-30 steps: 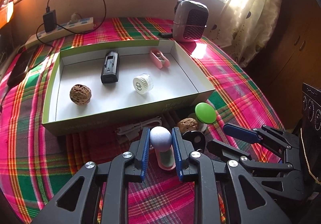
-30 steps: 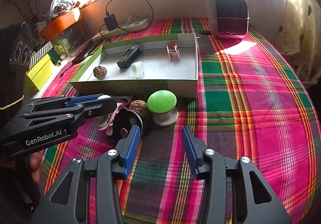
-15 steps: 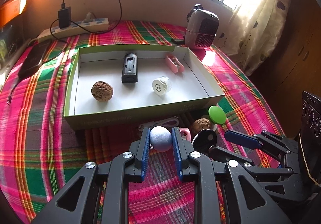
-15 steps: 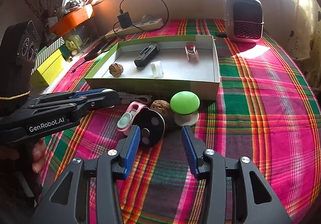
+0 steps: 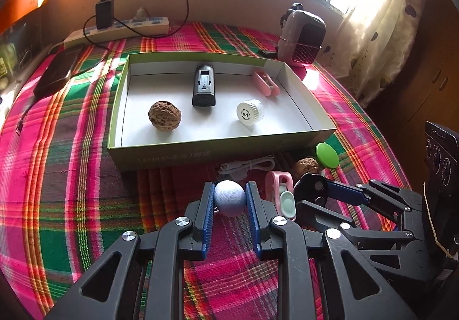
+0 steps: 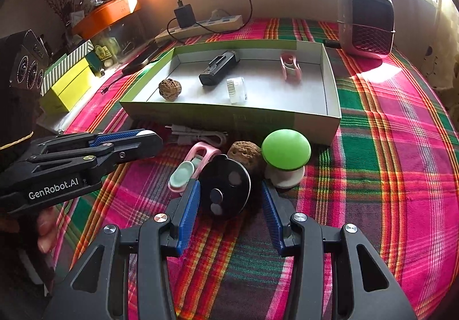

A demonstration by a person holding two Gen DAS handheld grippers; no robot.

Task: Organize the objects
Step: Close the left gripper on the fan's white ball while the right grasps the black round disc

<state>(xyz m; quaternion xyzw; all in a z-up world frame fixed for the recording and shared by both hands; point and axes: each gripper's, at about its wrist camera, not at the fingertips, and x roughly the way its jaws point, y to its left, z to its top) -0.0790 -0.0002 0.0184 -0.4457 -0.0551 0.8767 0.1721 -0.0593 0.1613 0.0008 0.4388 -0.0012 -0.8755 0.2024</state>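
My left gripper [image 5: 229, 199] is shut on a pale lavender ball [image 5: 229, 203], held a little above the plaid cloth in front of the green box [image 5: 200, 153]. The box holds a walnut [image 5: 164, 118], a black device [image 5: 203, 84], a white jar [image 5: 250, 112] and a pink clip [image 5: 265, 82]. My right gripper [image 6: 229, 193] is open, its blue pads either side of a black round disc [image 6: 226, 182], with a gap at the right pad. Behind the disc lie a second walnut [image 6: 243, 152], a pink and mint clip [image 6: 189, 168], a green mushroom-shaped thing [image 6: 285, 150] and a white cable [image 6: 198, 135].
A small heater [image 6: 365, 21] stands at the back right. A power strip [image 6: 200, 25] with a charger lies along the back wall, and a dark phone [image 5: 57, 73] lies left of the box. Yellow and striped boxes [image 6: 68, 84] sit at the far left. A curtain [image 5: 381, 18] hangs on the right.
My left gripper has carried the ball leftward off the pink and mint clip. My right gripper has come forward, so the black disc now lies between its fingers.
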